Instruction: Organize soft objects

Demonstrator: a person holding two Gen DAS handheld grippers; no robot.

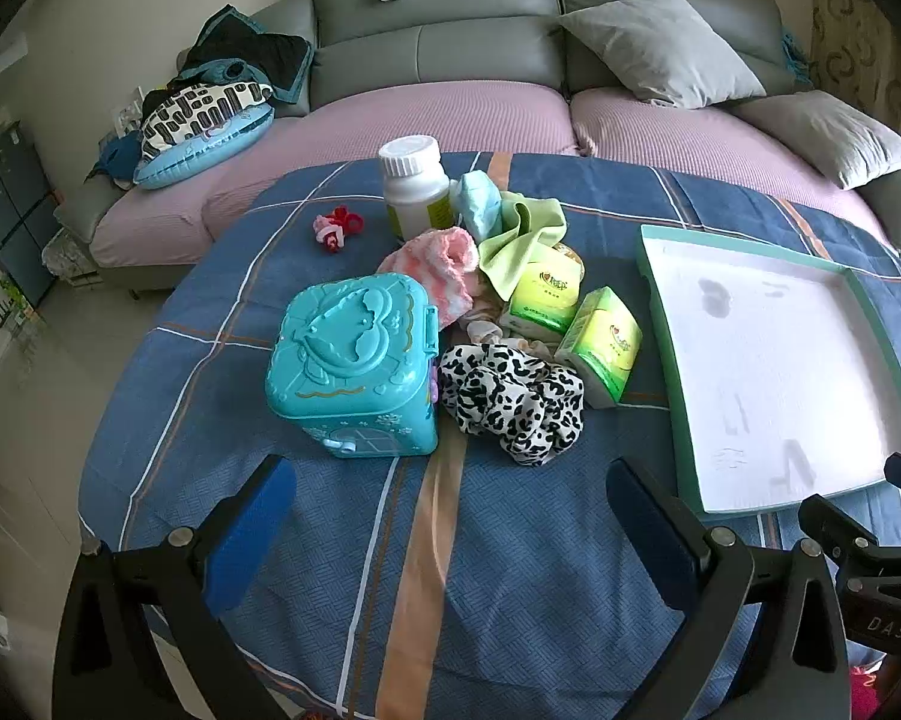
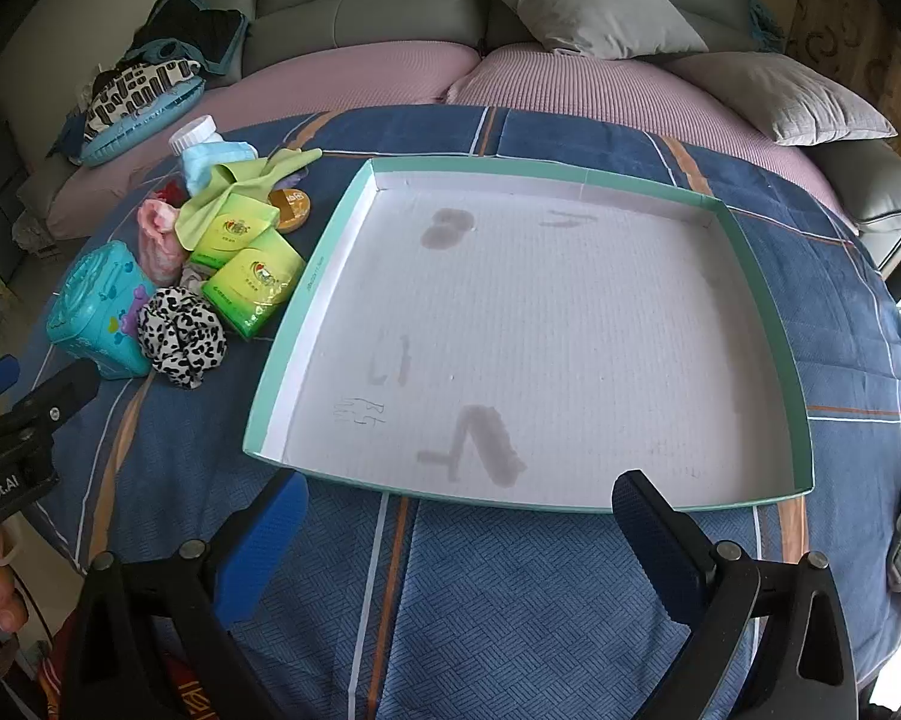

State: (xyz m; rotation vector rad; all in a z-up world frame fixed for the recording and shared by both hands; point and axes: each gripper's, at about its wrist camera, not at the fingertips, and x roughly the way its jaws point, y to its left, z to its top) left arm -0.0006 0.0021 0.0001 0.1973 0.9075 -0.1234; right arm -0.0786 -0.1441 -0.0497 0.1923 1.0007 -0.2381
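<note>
Desk (image 2: 510, 600) first: it wears a blue plaid cloth, and most of its right half is taken by a shallow green-edged tray (image 2: 594, 177) with a white, stained floor and nothing in it. To the tray's left sits the heap to be sorted, hard and soft mixed together. The teal toy case (image 1: 348, 360) stands nearest the left tool, the leopard-print scrunchie (image 1: 510, 408) touching its side, two green tissue packs (image 1: 600, 345) just beyond, a pink fuzzy sock (image 1: 444, 267) and a yellow-green cloth (image 1: 519, 240) piled behind, a pale blue cloth (image 1: 480, 204) against the white pill bottle (image 1: 414, 189), and a small red clip (image 1: 333, 228) lying apart. Both the left tool (image 1: 450, 510) and the right tool (image 2: 456, 522) hang over bare cloth with jaws spread wide, holding nothing. To my eye no sorting has begun. The scrunchie looks the easiest first pick: reach forward, close on its bulk without nudging the case, then carry it to the tray.
</note>
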